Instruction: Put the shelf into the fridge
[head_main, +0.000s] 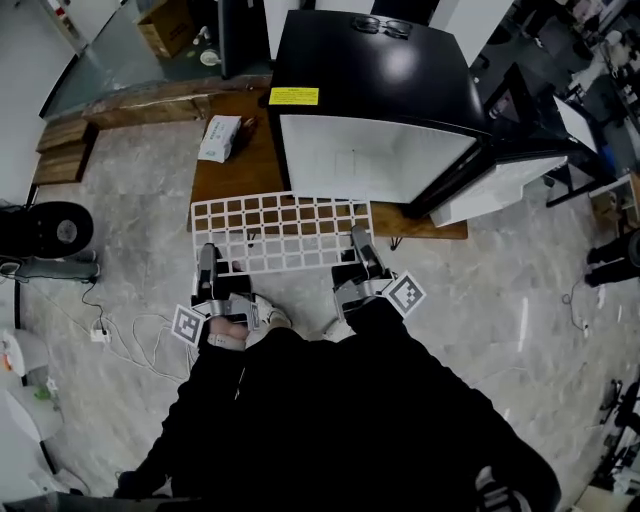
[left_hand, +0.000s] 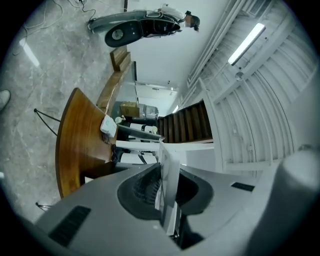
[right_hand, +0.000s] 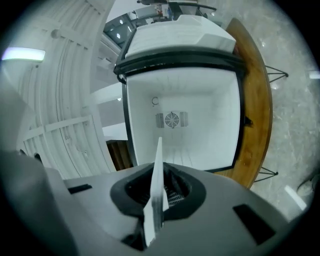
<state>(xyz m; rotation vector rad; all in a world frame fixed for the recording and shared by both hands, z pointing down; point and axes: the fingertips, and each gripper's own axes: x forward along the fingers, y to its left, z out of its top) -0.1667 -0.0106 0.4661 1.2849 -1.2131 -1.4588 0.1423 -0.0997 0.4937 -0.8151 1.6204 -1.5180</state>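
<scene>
A white wire grid shelf (head_main: 282, 232) hangs level in front of the small black fridge (head_main: 375, 95), held at its near edge by both grippers. My left gripper (head_main: 207, 262) is shut on the shelf's near left corner; the shelf (left_hand: 167, 186) shows edge-on between its jaws. My right gripper (head_main: 362, 246) is shut on the near right part, with the shelf (right_hand: 156, 192) edge-on between its jaws. The fridge's door (head_main: 505, 185) stands open to the right. Its white inside (right_hand: 182, 117) with a round fan grille (right_hand: 171, 119) faces the right gripper.
The fridge stands on a low wooden platform (head_main: 228, 165) with thin black legs. A white tissue pack (head_main: 220, 137) lies on the platform left of the fridge. A black fan-like device (head_main: 45, 232) and loose cables (head_main: 130, 335) lie on the marble floor at left.
</scene>
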